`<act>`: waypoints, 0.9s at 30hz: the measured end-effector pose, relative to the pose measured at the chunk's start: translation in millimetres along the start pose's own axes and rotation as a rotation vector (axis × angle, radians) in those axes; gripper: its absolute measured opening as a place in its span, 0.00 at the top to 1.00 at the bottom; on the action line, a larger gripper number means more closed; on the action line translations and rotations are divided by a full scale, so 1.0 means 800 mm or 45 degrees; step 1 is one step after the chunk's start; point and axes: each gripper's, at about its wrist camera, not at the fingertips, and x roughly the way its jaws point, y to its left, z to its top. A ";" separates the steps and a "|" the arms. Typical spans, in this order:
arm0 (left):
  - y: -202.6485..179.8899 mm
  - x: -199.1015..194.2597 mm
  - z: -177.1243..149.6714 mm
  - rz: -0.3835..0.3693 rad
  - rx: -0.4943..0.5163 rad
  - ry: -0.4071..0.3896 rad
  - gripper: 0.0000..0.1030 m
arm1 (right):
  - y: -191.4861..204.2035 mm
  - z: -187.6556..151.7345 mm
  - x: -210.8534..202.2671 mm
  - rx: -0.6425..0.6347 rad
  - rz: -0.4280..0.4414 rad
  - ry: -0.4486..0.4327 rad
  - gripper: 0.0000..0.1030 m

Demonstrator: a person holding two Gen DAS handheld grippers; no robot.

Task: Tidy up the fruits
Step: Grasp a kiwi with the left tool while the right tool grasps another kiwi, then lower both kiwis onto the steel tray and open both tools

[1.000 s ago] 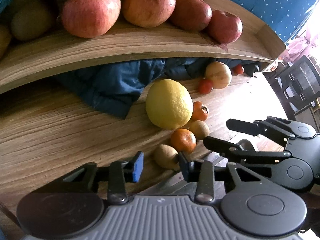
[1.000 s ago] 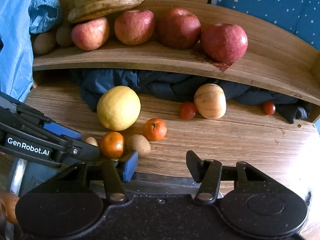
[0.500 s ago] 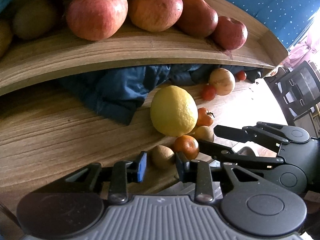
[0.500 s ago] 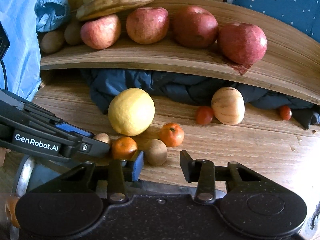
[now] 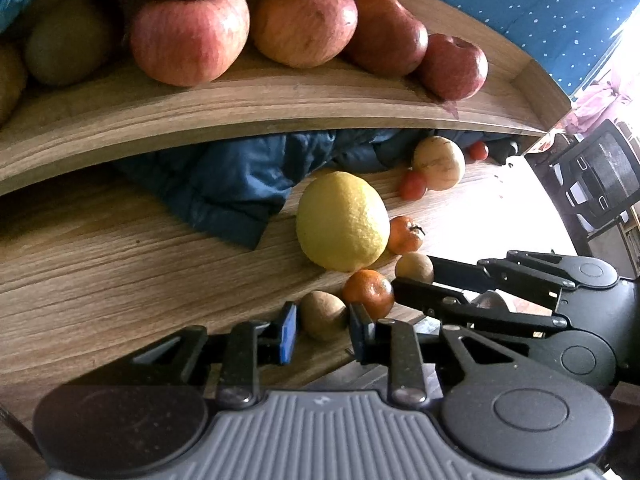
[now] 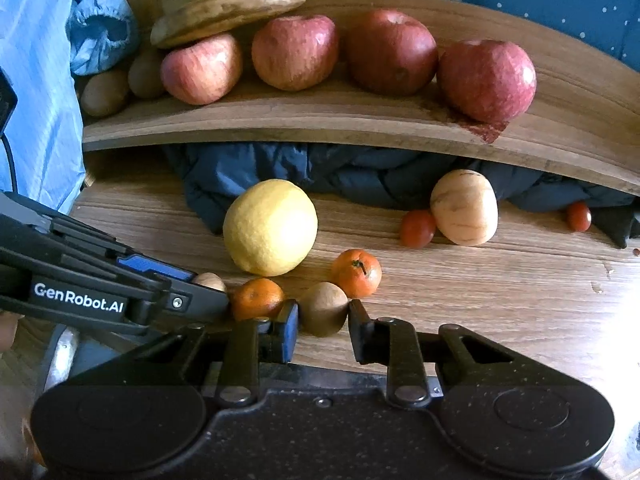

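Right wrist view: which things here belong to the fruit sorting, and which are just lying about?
Job: two kiwis in the right gripper and left gripper, mandarins, lemon, tomatoes, shelf apples.
Lying about: dark jacket, blue bag.

Under my tools the table (image 6: 500, 300) is wood-grain, matt, streaked with fine lines, and the raised shelf (image 6: 320, 120) above it shows the same banded wood along its edge. The apples (image 6: 392, 50) up there gleam, smooth waxy skin catching the light. The big yellow citrus (image 6: 270, 226) is pebbled and dull, finely dimpled all over. The kiwi (image 5: 322, 314) between my left pads looks fuzzy and matt brown. The mandarin (image 6: 356, 272) has a soft sheen. That dark blue cloth (image 6: 340, 172) under the shelf is quilted, puffy, faintly satiny. My right gripper (image 6: 322, 330) is speckled matt black plastic with bright metal pivot pins.
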 end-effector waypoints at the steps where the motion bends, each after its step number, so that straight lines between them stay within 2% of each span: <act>1: -0.002 -0.001 0.000 0.001 0.003 -0.002 0.71 | 0.000 -0.001 -0.002 0.002 -0.001 -0.004 0.73; 14: -0.041 -0.029 -0.022 0.012 0.040 -0.061 0.71 | 0.006 -0.027 -0.055 0.023 -0.003 -0.092 0.73; 27: -0.089 -0.054 -0.072 0.011 0.051 -0.089 0.71 | 0.006 -0.083 -0.117 0.024 0.003 -0.125 0.73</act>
